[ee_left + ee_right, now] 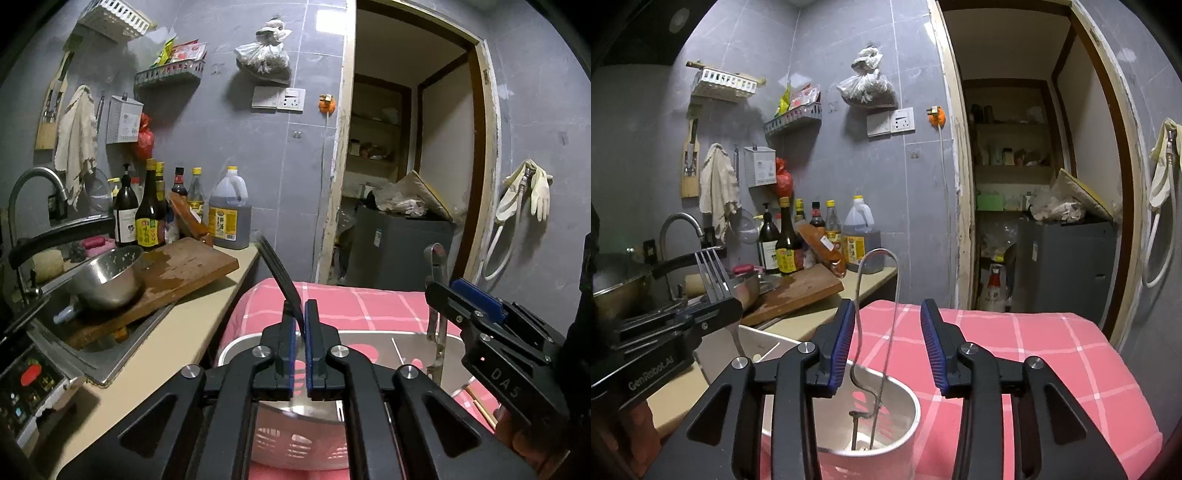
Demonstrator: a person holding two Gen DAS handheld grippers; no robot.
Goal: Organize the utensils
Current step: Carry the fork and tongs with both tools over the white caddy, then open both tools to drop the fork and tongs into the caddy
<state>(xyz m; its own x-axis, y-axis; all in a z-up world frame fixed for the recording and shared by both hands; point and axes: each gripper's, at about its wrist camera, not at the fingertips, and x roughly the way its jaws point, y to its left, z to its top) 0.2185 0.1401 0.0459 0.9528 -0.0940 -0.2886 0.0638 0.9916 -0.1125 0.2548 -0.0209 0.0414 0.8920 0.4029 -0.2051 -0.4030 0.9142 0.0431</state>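
Whisk (877, 325) stands in the metal cup (908, 421) on the pink cloth (1034, 354), between the half-open, empty right gripper (888, 347); left gripper (300, 345) pinches a slotted turner (275, 271), probably next into a container

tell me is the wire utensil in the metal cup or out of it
In. The wire utensil stands upright with its lower end inside the metal cup, its loop rising between the right gripper's open jaws, which do not touch it.
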